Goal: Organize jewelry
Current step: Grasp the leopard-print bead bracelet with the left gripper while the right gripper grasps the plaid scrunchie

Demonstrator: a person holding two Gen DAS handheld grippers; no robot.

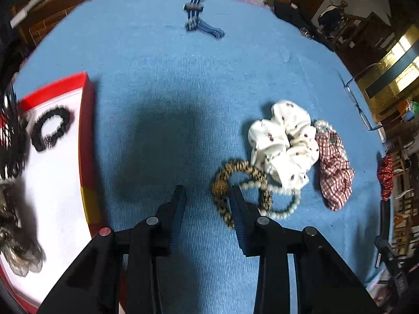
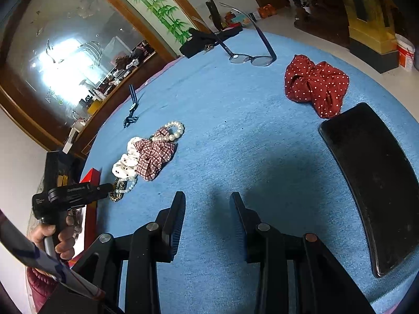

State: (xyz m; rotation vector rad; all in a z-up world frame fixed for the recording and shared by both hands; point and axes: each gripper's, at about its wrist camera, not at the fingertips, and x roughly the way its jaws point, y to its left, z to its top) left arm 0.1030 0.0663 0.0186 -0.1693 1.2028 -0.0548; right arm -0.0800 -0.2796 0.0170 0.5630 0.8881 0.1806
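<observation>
My left gripper (image 1: 208, 192) is open and empty above the blue cloth (image 1: 170, 78), its right finger beside a leopard-print hair tie (image 1: 222, 185) and a pearl bracelet (image 1: 285, 206). A white scrunchie (image 1: 282, 141) and a red plaid scrunchie (image 1: 334, 170) lie just beyond. A red box (image 1: 87, 130) with a white lining at the left holds a black beaded bracelet (image 1: 51, 128) and other hair pieces. My right gripper (image 2: 208, 198) is open and empty over bare cloth. A red polka-dot scrunchie (image 2: 316, 86) lies ahead to its right. The pile of scrunchies (image 2: 149, 157) is to its left.
A blue striped strap (image 1: 199, 18) lies at the far side of the cloth. Eyeglasses (image 2: 251, 57) and a black folded item (image 2: 207, 39) lie near the far edge. A long black curved case (image 2: 377, 183) lies at the right.
</observation>
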